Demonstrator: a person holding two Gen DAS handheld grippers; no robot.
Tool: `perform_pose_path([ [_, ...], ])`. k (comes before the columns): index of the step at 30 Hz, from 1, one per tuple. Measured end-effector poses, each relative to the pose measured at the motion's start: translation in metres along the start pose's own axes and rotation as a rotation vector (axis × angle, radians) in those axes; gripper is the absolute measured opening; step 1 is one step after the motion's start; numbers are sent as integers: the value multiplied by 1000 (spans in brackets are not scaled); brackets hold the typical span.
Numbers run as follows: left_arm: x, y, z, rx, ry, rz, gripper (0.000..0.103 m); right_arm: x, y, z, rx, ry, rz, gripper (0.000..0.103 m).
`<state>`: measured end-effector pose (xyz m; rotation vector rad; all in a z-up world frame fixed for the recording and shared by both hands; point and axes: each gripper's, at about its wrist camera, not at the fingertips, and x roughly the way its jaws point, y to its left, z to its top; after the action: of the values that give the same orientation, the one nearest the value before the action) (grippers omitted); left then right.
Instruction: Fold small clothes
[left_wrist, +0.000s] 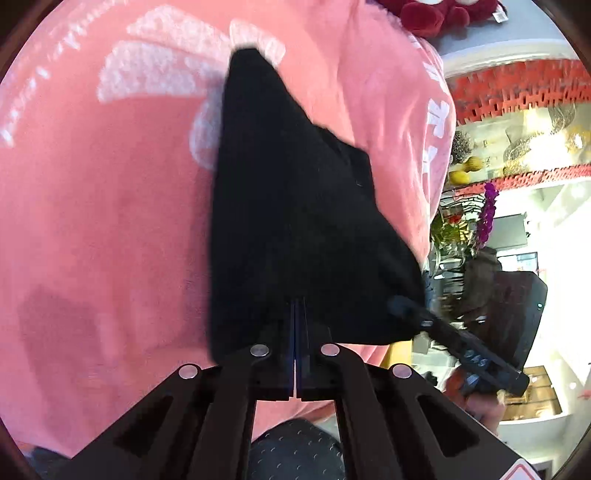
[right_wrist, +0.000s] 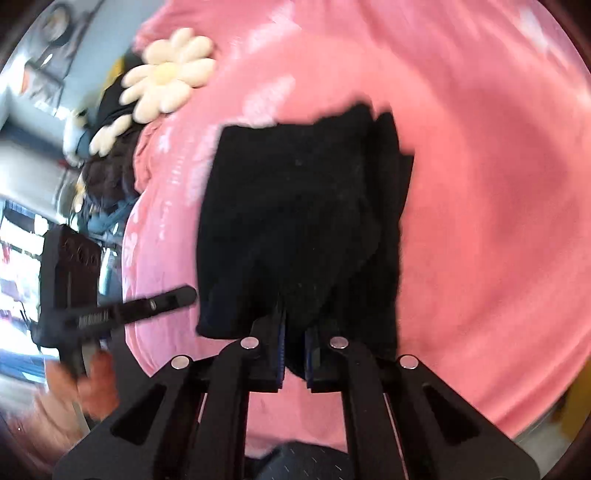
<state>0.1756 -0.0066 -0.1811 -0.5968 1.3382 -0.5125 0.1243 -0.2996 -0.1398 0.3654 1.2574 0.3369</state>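
Right gripper (right_wrist: 294, 354) pinches near edge of black cloth (right_wrist: 295, 221), fabric bunched between fingers. Cloth folded in layers, hanging over pink blanket (right_wrist: 480, 184). Left gripper (right_wrist: 140, 306) at left, one finger pointing at cloth's left edge, tip just beside it; hand (right_wrist: 92, 384) below it. Flower cushion (right_wrist: 166, 77) at blanket's far left edge, dark clothes pile (right_wrist: 110, 173) beside it. View blurred.
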Motion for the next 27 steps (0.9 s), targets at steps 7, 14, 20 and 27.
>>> perform_pose_path([
  [7,9,35,-1,-77,69,109,0,44,-45,-19,91,104,-136,18],
  [14,-4,-20,52,50,-167,53,77,26,-45,35,159,-106,-61,71],
  [20,64,8,79,-105,-33,75,75,89,-72,49,309,8,83,67],
  [27,26,33,62,-199,1,-101,23,40,-37,33,301,-39,217,21],
])
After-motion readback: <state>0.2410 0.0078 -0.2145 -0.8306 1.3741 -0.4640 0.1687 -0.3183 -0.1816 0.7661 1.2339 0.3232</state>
